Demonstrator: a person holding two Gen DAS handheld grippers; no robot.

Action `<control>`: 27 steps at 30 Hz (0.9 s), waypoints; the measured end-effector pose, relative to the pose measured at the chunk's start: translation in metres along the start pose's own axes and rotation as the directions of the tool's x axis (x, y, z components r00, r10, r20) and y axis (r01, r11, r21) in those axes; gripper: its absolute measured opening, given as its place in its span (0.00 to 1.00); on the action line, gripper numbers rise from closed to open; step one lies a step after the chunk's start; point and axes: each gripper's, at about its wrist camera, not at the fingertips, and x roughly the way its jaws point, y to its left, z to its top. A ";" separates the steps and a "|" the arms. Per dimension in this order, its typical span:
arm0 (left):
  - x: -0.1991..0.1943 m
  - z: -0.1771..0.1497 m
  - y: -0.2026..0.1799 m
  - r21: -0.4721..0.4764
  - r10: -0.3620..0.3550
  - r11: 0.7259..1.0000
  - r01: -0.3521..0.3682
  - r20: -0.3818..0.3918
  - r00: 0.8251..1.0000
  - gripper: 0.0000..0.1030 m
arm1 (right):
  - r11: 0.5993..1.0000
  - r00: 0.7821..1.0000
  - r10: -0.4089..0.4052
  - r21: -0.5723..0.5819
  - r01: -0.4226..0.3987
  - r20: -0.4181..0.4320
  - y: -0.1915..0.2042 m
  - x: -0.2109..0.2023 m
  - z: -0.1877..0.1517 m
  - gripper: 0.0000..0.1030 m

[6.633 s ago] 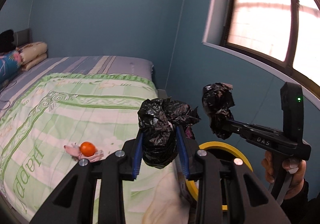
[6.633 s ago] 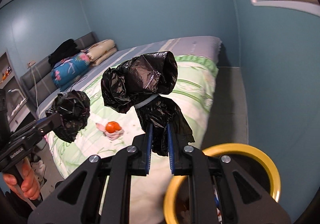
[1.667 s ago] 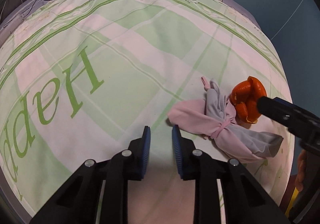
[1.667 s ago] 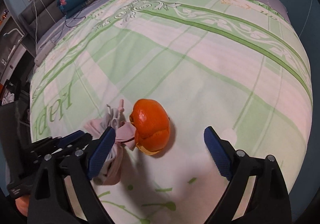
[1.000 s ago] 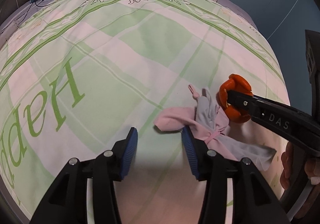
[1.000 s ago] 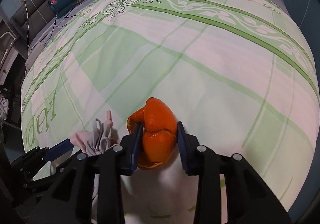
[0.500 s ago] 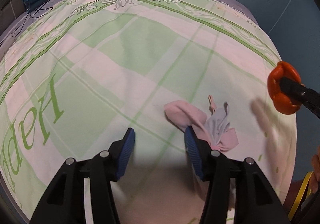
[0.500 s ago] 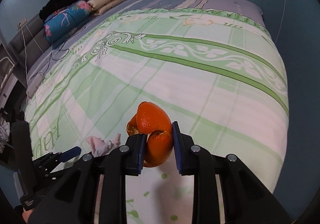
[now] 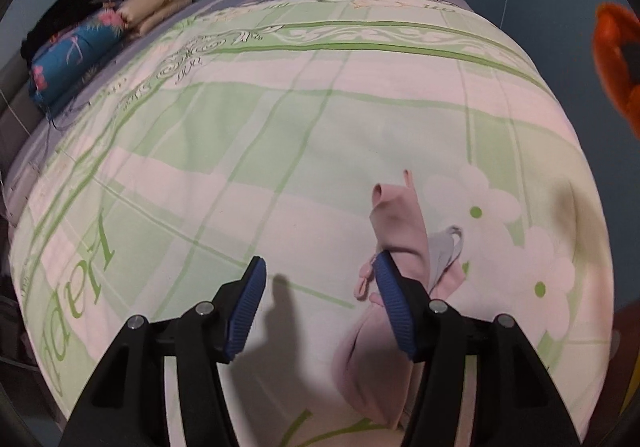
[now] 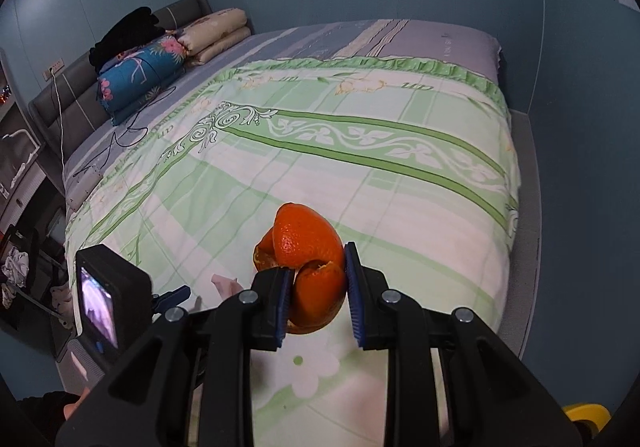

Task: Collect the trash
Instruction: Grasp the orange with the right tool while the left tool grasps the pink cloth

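Note:
My right gripper (image 10: 317, 299) is shut on an orange peel (image 10: 308, 247) and holds it above the green and white bedspread (image 10: 360, 175). The peel also shows at the right edge of the left wrist view (image 9: 616, 59). My left gripper (image 9: 318, 299) is open and low over the bedspread (image 9: 240, 151). A pink and grey knotted cloth (image 9: 400, 239) lies by its right finger (image 9: 394, 303), which touches or overlaps it. A tip of the cloth (image 10: 224, 283) shows in the right wrist view, left of the peel.
Folded bedding, a blue floral pillow (image 10: 140, 75) and black clothes lie at the bed's head. A cable (image 10: 120, 139) lies on the sheet. A yellow bin rim (image 10: 586, 413) shows bottom right. The blue wall stands behind the bed.
My right gripper has lifted the orange peel higher and away from the cloth. My left gripper has opened wider and come in beside the pink cloth.

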 end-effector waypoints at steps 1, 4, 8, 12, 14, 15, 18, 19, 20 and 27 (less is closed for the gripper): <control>-0.003 -0.003 -0.006 0.023 0.027 0.999 -0.027 0.015 1.000 0.47 | 1.000 1.000 0.001 0.003 -0.001 0.006 -0.003 -0.007 -0.003 0.23; -0.004 -0.007 -0.021 0.065 0.048 0.997 -0.050 0.027 0.998 0.23 | 1.000 1.000 -0.002 0.011 0.002 0.023 -0.009 -0.025 -0.011 0.23; -0.008 -0.008 -0.020 0.012 -0.002 1.000 0.002 0.039 0.999 0.01 | 1.000 0.999 -0.009 0.027 0.008 0.044 -0.016 -0.049 -0.021 0.23; -0.025 -0.008 -0.002 -0.071 -0.112 0.990 0.119 0.093 0.989 0.01 | 0.999 0.996 -0.018 0.038 0.015 0.085 -0.023 -0.086 -0.033 0.23; -0.041 -0.008 0.007 -0.079 -0.156 0.982 0.169 0.141 0.978 0.00 | 0.999 0.994 -0.023 0.040 0.019 0.103 -0.024 -0.101 -0.038 0.23; -0.050 -0.009 0.013 -0.085 -0.177 0.978 0.192 0.165 0.970 0.00 | 0.999 0.993 -0.026 0.041 0.022 0.112 -0.024 -0.108 -0.041 0.23; -0.065 -0.010 0.024 -0.103 -0.257 0.955 0.279 0.184 0.949 0.00 | 0.999 0.992 -0.028 0.038 0.023 0.124 -0.023 -0.122 -0.048 0.23; -0.066 -0.011 0.027 -0.101 -0.307 0.940 0.326 0.172 0.936 0.00 | 0.999 0.992 -0.027 0.037 0.023 0.125 -0.022 -0.127 -0.051 0.23; -0.065 -0.012 0.026 -0.102 -0.322 0.935 0.340 0.162 0.933 0.01 | 0.999 0.992 -0.026 0.035 0.021 0.127 -0.022 -0.129 -0.054 0.23; -0.034 -0.021 0.023 -0.144 -0.300 0.941 0.307 0.071 0.951 0.46 | 0.999 0.993 -0.012 0.039 0.007 0.121 -0.024 -0.133 -0.063 0.23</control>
